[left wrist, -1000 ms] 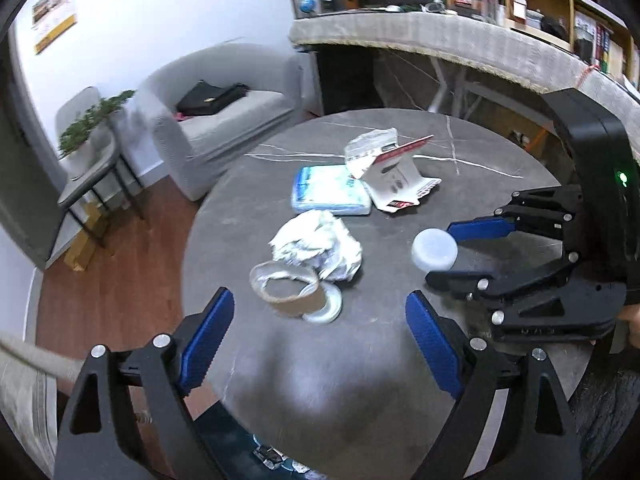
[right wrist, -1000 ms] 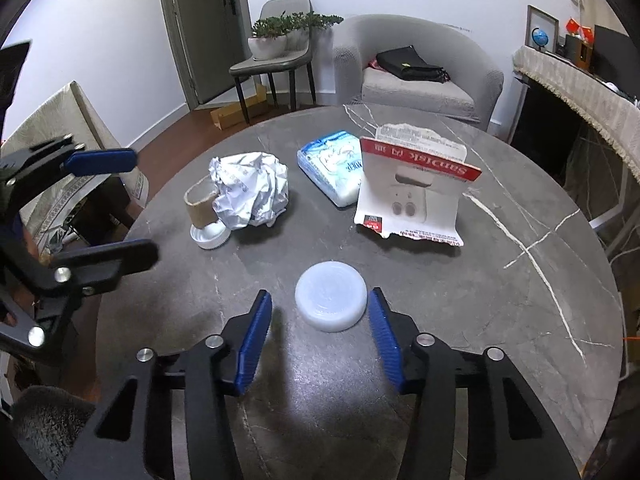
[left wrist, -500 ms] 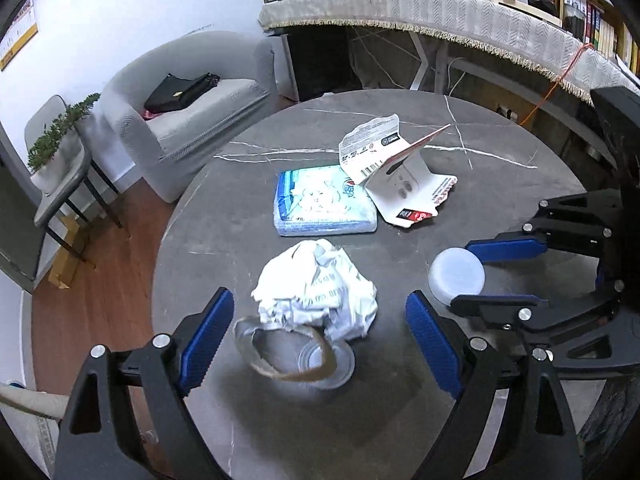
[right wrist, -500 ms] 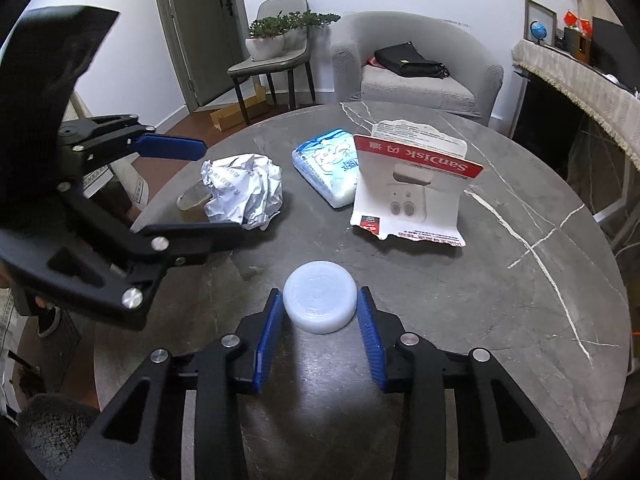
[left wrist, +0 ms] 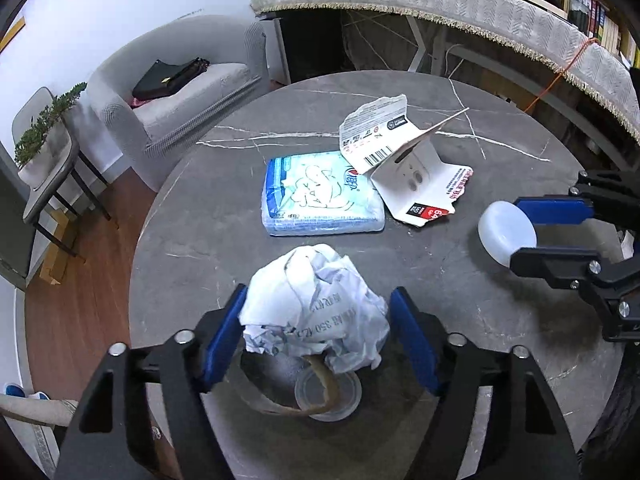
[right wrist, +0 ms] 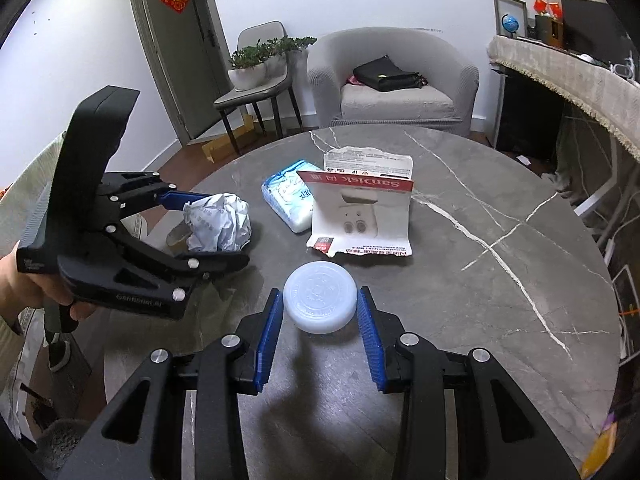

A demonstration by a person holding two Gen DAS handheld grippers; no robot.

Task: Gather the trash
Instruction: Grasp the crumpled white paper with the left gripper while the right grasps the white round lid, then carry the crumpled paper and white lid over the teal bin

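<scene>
A crumpled white paper ball (left wrist: 316, 304) lies on the round grey marble table (left wrist: 200, 216), over a flattened brown tape roll (left wrist: 304, 404) and a clear lid (left wrist: 328, 392). My left gripper (left wrist: 316, 328) is around the ball, its blue pads touching both sides. It also shows in the right wrist view (right wrist: 208, 224). My right gripper (right wrist: 320, 320) is shut on a white round plastic lid (right wrist: 320, 300), also seen in the left wrist view (left wrist: 506, 232). A torn SanDisk card package (right wrist: 360, 212) and a blue tissue pack (left wrist: 320, 200) lie further back.
A grey armchair (right wrist: 392, 80) with a black bag stands beyond the table. A chair with potted plants (right wrist: 256, 68) is near a door. A long covered counter (left wrist: 480, 12) runs at the right. Wooden floor lies left of the table.
My left gripper moved forward and closed in around the paper ball. My right gripper narrowed onto the white lid and gripped it.
</scene>
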